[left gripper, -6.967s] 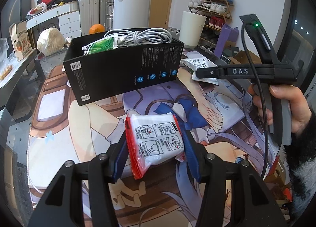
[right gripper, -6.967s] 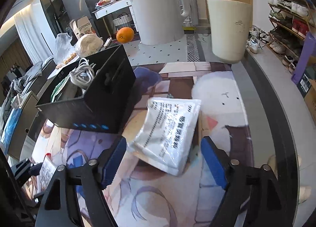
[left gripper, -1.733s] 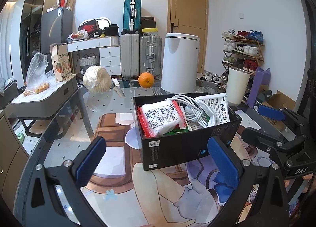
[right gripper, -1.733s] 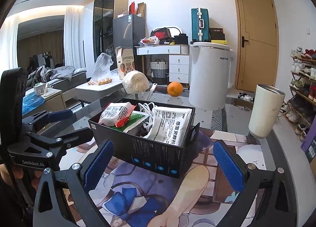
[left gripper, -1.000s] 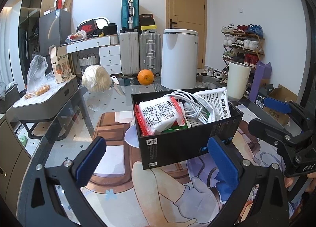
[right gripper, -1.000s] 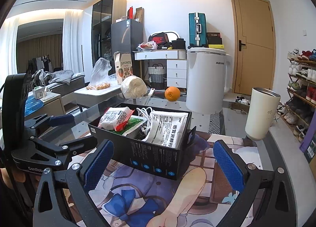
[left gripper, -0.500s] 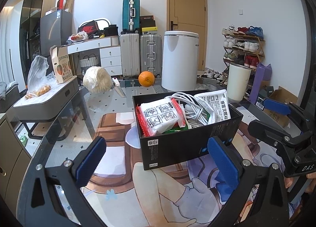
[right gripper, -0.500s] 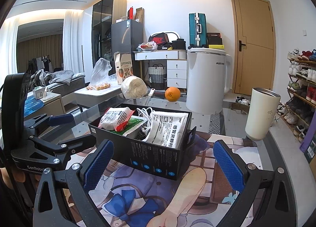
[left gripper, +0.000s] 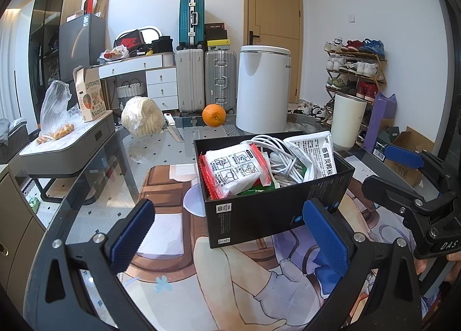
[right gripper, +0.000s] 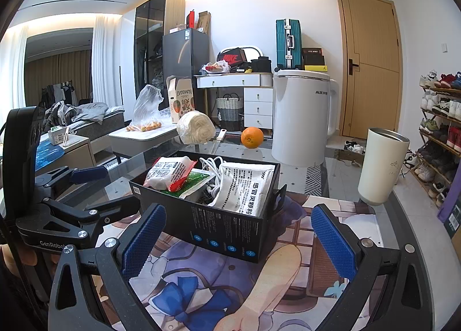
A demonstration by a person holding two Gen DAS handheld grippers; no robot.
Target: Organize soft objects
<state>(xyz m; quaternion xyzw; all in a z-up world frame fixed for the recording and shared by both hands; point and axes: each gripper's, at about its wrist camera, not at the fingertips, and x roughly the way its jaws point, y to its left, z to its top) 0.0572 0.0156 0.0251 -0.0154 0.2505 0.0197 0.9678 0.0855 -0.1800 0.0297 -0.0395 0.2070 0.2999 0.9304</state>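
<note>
Soft packets, the red-edged pack (left gripper: pixel 234 171) and white sachet (right gripper: pixel 245 191), lay inside the black box (left gripper: pixel 268 210) mid-counter, no longer on the mat (left gripper: pixel 178 282) as seven seconds earlier. We held the left gripper (left gripper: pixel 230 236) and right gripper (right gripper: pixel 237 240) back, fingers wide apart and empty, so we judged the sorting finished.

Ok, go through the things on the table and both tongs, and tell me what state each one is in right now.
Box: open, upright, packed.
Red-edged packet: in box, on top.
Cable: coiled, in box.
White pouch: in box, leaning on its wall.
Tumbler: upright, no lid.
Left tongs: open, empty.
Right tongs: open, empty.
</note>
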